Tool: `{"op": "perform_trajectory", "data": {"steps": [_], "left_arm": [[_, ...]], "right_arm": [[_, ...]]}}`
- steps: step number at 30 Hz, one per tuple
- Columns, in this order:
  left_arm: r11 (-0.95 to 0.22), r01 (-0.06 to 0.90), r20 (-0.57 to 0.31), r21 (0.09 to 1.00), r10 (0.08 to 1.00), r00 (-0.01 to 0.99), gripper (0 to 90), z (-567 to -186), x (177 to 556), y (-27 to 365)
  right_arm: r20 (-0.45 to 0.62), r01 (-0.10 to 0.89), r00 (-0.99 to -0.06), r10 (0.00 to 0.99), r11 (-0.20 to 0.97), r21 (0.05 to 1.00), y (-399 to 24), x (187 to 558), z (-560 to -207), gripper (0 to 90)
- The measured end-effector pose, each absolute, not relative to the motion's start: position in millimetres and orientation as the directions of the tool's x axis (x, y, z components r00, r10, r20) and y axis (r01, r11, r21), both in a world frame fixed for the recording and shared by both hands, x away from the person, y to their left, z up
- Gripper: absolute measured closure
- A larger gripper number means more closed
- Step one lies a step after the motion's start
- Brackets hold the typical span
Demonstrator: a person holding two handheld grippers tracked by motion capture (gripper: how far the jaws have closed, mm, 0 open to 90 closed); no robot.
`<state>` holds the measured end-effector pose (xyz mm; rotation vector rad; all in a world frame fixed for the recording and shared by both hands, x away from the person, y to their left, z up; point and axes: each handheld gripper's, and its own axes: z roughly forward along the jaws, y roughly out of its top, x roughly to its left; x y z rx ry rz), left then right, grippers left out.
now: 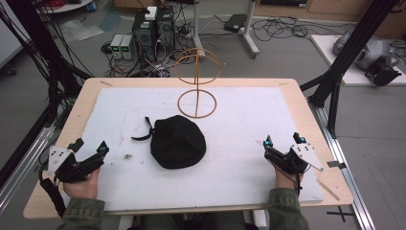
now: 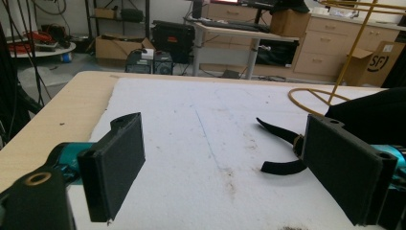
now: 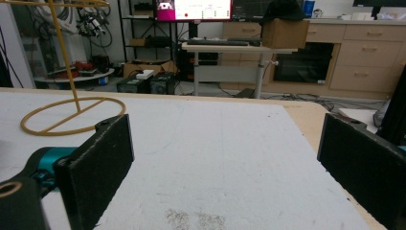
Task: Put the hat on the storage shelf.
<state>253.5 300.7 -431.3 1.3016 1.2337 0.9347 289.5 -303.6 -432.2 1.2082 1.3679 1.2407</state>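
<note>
Hat (image 1: 178,142) and stand (image 1: 197,81) occupy the middle of the white mat (image 1: 239,167) in the high view — the black cap lies flat near the centre, its strap trailing left, with the wire hat stand just behind it toward the far edge. The left gripper (image 1: 89,151) and right gripper (image 1: 283,142) rest near the front corners, well apart from the cap, both with jaws spread.

In the left gripper view, the jaws stand wide with nothing between them; the cap's strap (image 2: 280,143) lies ahead and to the right.

In the right gripper view, the jaws are likewise apart and empty, the stand's base ring (image 3: 72,115) off to the left.

Judging by this, the approach has not begun — the next move calls for reaching in to pinch the cap's edge.
</note>
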Motion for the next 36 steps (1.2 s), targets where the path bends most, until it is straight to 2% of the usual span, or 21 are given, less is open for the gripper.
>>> {"op": "perform_trajectory", "data": {"steps": [7,16,36], "left_arm": [[0.094,0.136,-0.115,0.986,0.982,0.15,14.9,-430.3,252.7,300.3],[0.096,0.135,-0.118,0.986,0.98,0.158,14.8,-430.2,252.7,300.5],[0.066,0.173,-0.115,0.983,0.949,0.293,14.8,-417.1,258.7,299.8]], "right_arm": [[-0.004,0.055,-0.116,0.993,0.011,0.998,-304.6,287.1,-430.7,4.4],[0.027,0.078,-0.107,0.994,-0.019,0.997,-304.6,286.3,-429.1,4.4],[0.015,0.124,-0.135,0.991,0.002,0.992,-304.9,291.2,-430.9,4.2]]}}
